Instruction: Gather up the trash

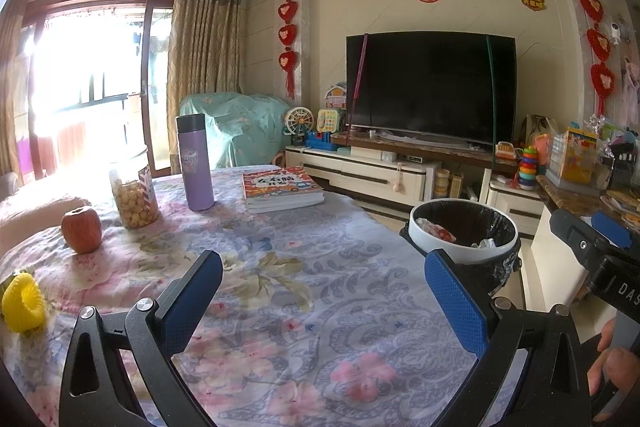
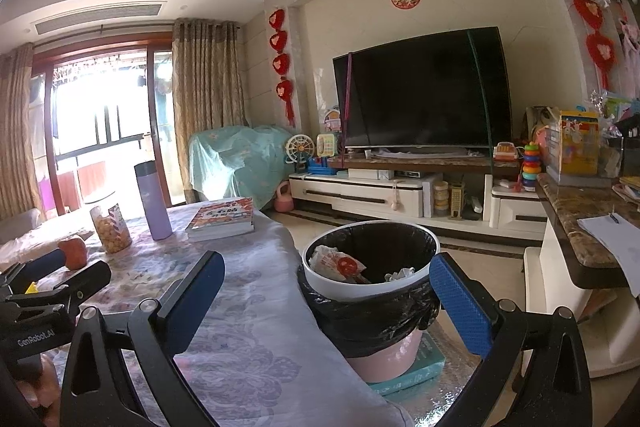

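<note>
Your left tool (image 1: 324, 291): wide, empty, above table (image 1: 320, 267). Your right tool (image 2: 326, 291): wide, empty, facing bin (image 2: 340, 287) holding wrappers (image 2: 340, 261) beside table.

Yellow ring (image 1: 23, 302) cut by edge
</note>
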The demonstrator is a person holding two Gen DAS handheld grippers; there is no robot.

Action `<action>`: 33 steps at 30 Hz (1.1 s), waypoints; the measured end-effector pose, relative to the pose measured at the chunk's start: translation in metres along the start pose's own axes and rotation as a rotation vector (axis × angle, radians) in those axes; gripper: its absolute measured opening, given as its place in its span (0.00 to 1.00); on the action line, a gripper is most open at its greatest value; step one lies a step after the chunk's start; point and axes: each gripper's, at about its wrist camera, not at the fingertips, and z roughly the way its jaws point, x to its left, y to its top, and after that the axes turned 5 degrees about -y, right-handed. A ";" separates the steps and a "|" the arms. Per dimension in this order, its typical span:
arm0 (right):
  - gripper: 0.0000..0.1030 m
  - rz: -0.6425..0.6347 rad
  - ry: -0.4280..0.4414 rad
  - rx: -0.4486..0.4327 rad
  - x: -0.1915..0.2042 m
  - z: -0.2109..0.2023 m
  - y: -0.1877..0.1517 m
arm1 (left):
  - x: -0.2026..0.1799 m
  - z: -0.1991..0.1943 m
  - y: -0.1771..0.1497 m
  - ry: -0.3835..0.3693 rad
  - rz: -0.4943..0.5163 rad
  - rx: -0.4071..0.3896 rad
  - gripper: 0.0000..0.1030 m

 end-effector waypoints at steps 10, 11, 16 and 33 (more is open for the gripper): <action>1.00 -0.004 0.008 0.000 -0.001 0.000 0.000 | 0.002 0.001 0.000 -0.004 0.001 0.001 0.99; 1.00 -0.005 0.008 0.000 0.000 0.000 0.001 | 0.002 0.001 -0.001 -0.004 0.001 0.001 0.99; 1.00 -0.003 0.008 0.000 0.000 0.000 0.000 | 0.002 0.002 -0.001 -0.004 0.001 0.002 0.99; 1.00 -0.011 0.016 0.000 0.002 0.001 0.001 | 0.002 0.002 -0.001 -0.005 0.000 0.001 0.99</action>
